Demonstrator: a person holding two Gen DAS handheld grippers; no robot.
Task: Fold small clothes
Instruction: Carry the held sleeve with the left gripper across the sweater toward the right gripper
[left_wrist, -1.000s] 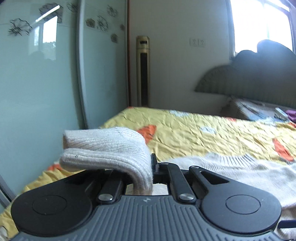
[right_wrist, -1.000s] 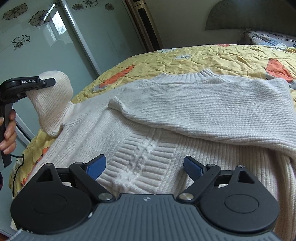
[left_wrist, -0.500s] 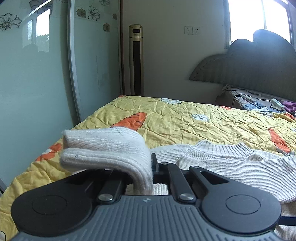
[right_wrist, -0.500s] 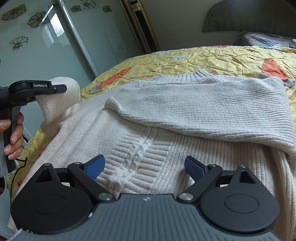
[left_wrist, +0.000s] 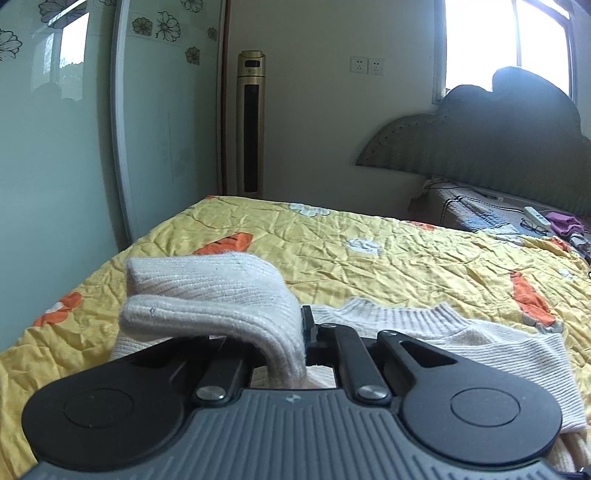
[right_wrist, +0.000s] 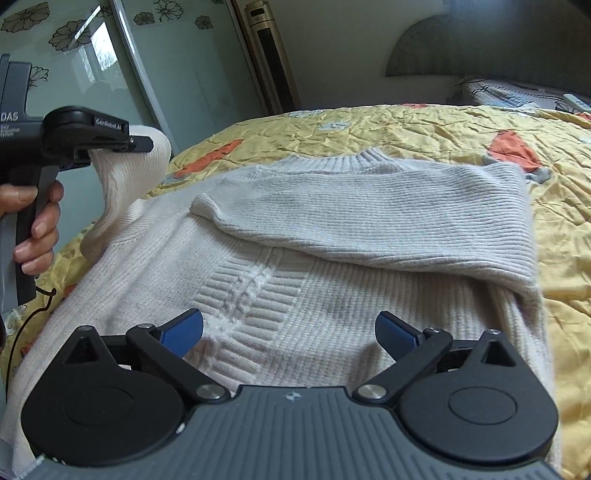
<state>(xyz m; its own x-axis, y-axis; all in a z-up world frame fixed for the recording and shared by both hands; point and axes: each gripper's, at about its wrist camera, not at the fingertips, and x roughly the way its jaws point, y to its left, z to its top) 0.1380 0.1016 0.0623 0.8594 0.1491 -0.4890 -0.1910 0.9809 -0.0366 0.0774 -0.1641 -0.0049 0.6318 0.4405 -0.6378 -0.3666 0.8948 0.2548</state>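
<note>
Now left tool (left_wrist: 301, 332) clamps sleeve (left_wrist: 207, 295), right tool (right_wrist: 288, 332) opening

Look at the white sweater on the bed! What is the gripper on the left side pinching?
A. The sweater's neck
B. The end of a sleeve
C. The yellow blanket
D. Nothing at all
B: the left gripper is shut on the cuff end of a sleeve, lifting it off the bed while the rest of the sweater lies flat.
</note>
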